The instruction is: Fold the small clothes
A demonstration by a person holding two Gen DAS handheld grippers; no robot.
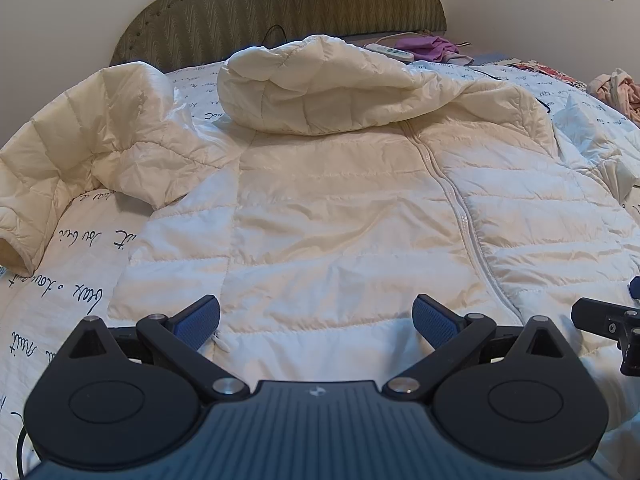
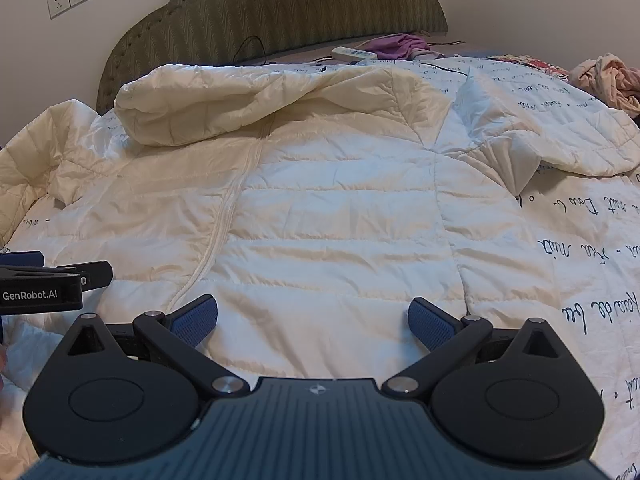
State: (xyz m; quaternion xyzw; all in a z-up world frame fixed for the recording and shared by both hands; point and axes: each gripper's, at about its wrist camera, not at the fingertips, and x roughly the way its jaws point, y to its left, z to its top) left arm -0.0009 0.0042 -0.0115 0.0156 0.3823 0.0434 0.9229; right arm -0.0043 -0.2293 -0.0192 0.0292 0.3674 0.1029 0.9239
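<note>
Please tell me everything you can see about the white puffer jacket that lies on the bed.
The white puffer jacket is cream-white, quilted in horizontal bands, of thin, slightly shiny fabric. It lies flat, front up, on the printed bedsheet, zipper closed, hood toward the headboard. One sleeve spreads sideways and bends back; the other sleeve lies out to the opposite side. The left tool and right tool are open at its hem, gripping nothing.

The jacket (image 1: 340, 200) is the landmark. Its left sleeve (image 1: 36, 184) runs off the frame edge in the left wrist view; its hem lies hidden behind the left gripper (image 1: 316, 322). Beyond its hood, the script on the bedsheet (image 2: 580, 248) is illegible, and the purple cloth (image 2: 396, 46) is too small to identify.
</note>
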